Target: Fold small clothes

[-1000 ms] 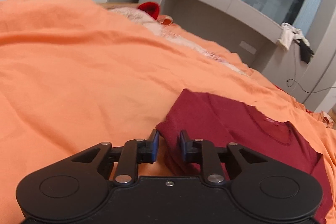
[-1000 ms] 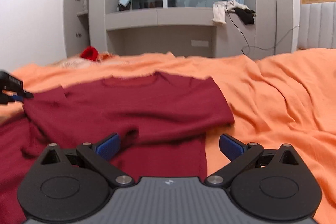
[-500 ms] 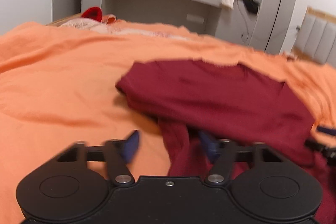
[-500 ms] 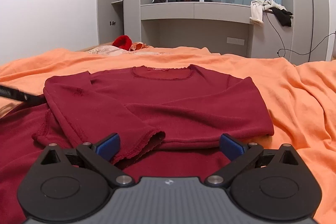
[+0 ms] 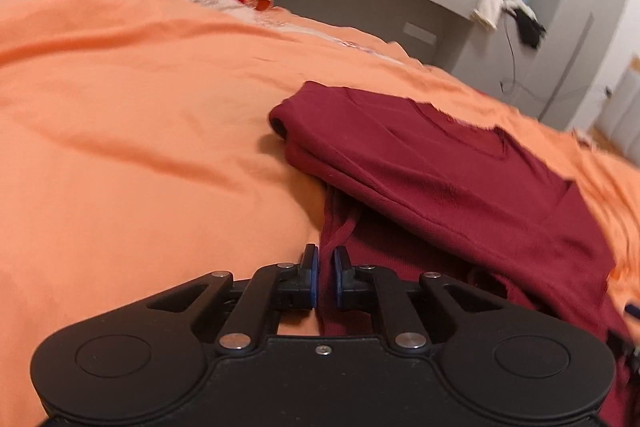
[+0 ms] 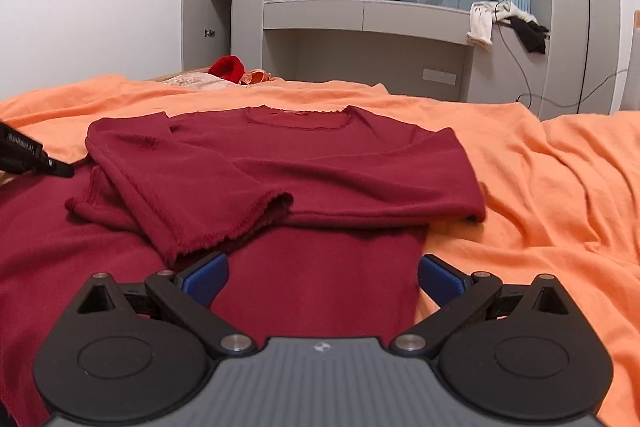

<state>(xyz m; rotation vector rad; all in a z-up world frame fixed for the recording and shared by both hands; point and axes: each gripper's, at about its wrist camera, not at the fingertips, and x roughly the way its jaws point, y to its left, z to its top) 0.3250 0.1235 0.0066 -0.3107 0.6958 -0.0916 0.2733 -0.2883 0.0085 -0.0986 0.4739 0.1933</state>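
Note:
A dark red long-sleeved shirt (image 6: 320, 167) lies on the orange bed cover (image 6: 560, 187), neckline at the far end. Both sleeves are folded across the chest, and the left cuff (image 6: 224, 223) lies on top. In the left wrist view the shirt (image 5: 460, 179) stretches away to the right. My left gripper (image 5: 324, 275) is closing on a raised fold of the shirt's left side edge, and the fabric fills the narrow gap between the pads. It shows in the right wrist view as a black tip (image 6: 60, 169) at the shirt's left. My right gripper (image 6: 322, 279) hovers open over the lower body panel, holding nothing.
A red item (image 6: 227, 67) and pale clothes (image 6: 192, 81) lie at the bed's far edge. Behind stand grey cabinets and a window ledge (image 6: 360, 15) with clothes (image 6: 484, 23) hanging off it. A cable (image 6: 560, 99) trails near the far right corner. Wrinkled cover spreads to the right.
My left gripper let go of the folded sleeve, opened, drew back along the shirt's left side and closed on its edge. The right gripper stayed open and sank a little toward the shirt.

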